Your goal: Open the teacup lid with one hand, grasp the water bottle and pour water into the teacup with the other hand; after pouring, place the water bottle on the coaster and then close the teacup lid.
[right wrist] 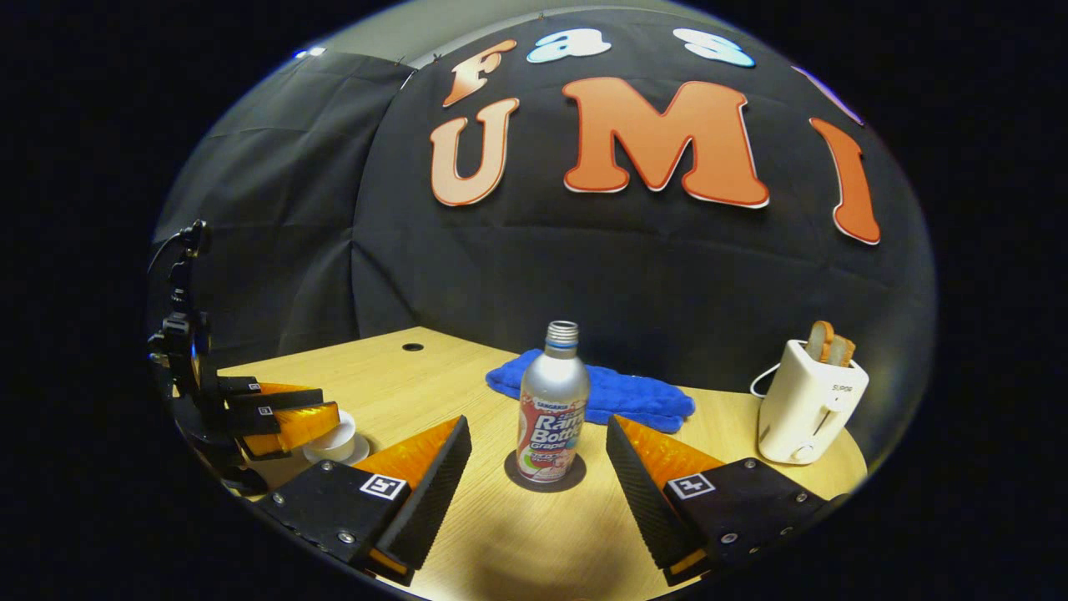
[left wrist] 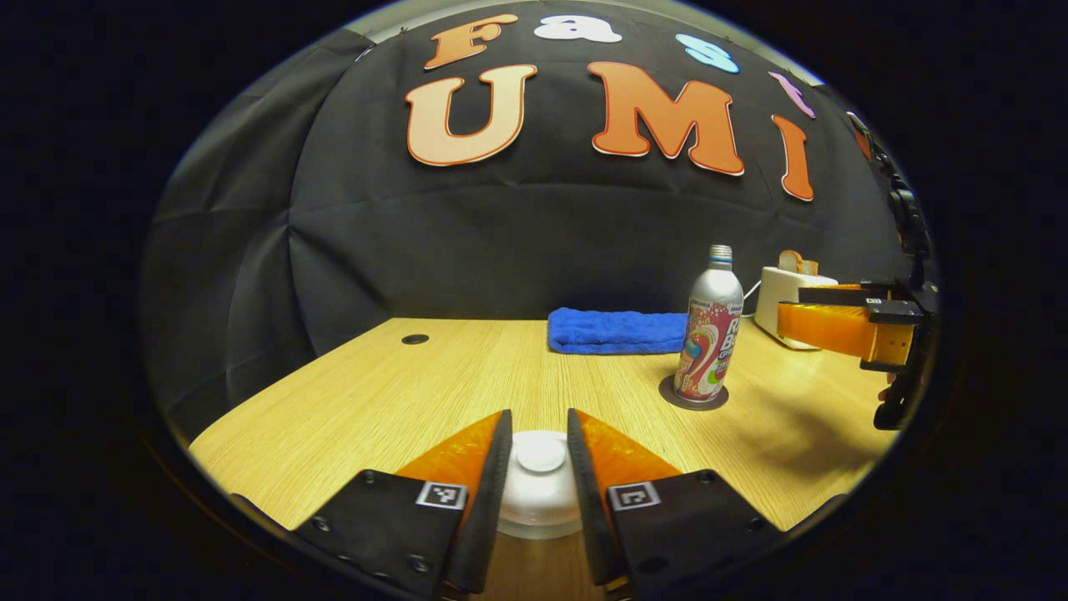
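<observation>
1. At the left of the right gripper view, the left gripper (right wrist: 321, 420) sits low over the desk (right wrist: 534, 534), its fingers closed in around the white teacup lid (right wrist: 334, 442).
2. In the left gripper view the same left gripper (left wrist: 539, 434) has its two fingers on either side of the round knob of the teacup lid (left wrist: 541, 480) — whether they actually press on the knob I cannot tell. The lid lies flat, knob pointing up, on the teacup at the near edge of the desk (left wrist: 375, 392).
3. The water bottle (right wrist: 551, 405) stands upright, long axis vertical, its uncapped threaded neck pointing up. It rests on the dark round coaster (right wrist: 545, 476) near the middle of the desk.
4. The right gripper (right wrist: 538, 438) is spread wide — one finger on each side of the water bottle, clear of it, with the bottle just beyond the tips.
5. Behind the bottle lies a folded blue towel (right wrist: 617, 392).
6. At the far right stands a white toaster (right wrist: 809, 405) with bread slices in its slots.
</observation>
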Motion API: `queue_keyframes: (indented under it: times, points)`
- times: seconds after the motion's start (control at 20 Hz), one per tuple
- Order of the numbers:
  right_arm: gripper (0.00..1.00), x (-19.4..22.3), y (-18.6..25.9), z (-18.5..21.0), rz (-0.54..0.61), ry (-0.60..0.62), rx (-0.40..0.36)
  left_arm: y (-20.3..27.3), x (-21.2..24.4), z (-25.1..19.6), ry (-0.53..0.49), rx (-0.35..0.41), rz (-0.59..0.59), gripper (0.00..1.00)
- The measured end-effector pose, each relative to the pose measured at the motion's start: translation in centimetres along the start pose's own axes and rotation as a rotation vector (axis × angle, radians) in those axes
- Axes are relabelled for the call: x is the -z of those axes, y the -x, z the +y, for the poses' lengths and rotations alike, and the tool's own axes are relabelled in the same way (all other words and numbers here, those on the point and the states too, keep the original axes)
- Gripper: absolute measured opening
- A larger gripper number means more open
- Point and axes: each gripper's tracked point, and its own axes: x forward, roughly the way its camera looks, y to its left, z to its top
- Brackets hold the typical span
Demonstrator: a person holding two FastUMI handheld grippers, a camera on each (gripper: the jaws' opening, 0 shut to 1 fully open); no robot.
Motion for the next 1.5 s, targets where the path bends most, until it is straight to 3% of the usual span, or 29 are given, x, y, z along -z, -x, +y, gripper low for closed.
queue_keyframes:
  times: [0.15,0.2,0.4,0.6,0.65,0.7,0.8,1.05,1.5]
  points:
    - [0.98,-1.1,1.6,-1.6,-0.045,-0.008,0.048,0.5,-2.7,0.0,-0.013,-0.025,-0.078,0.61]
    - [0.98,-1.6,2.1,-2.3,-0.063,-0.003,0.069,0.7,-3.6,-0.2,-0.019,-0.028,-0.101,0.58]
    - [0.98,-2.6,4.2,-3.8,-0.115,0.034,0.132,2.0,-7.6,-1.5,-0.025,-0.021,-0.205,0.73]
    - [0.98,-3.8,6.2,-4.5,-0.171,0.055,0.158,3.1,-10.6,-2.5,-0.027,-0.022,-0.276,0.80]
    - [0.97,-4.0,6.6,-4.6,-0.179,0.053,0.161,3.2,-11.2,-2.5,-0.030,-0.028,-0.287,0.83]
    - [0.97,-4.1,6.9,-4.7,-0.186,0.048,0.162,3.5,-11.6,-2.9,-0.031,-0.024,-0.296,0.79]
    - [0.97,-4.7,7.9,-5.6,-0.200,0.031,0.169,3.9,-12.2,-3.4,-0.028,-0.018,-0.306,0.88]
    - [0.97,-5.5,9.5,-6.6,-0.239,0.016,0.193,4.4,-13.1,-4.9,-0.012,-0.001,-0.320,1.00]
    - [0.97,-5.0,11.2,-7.5,-0.244,0.038,0.237,4.7,-12.8,-5.3,0.023,-0.019,-0.299,1.00]
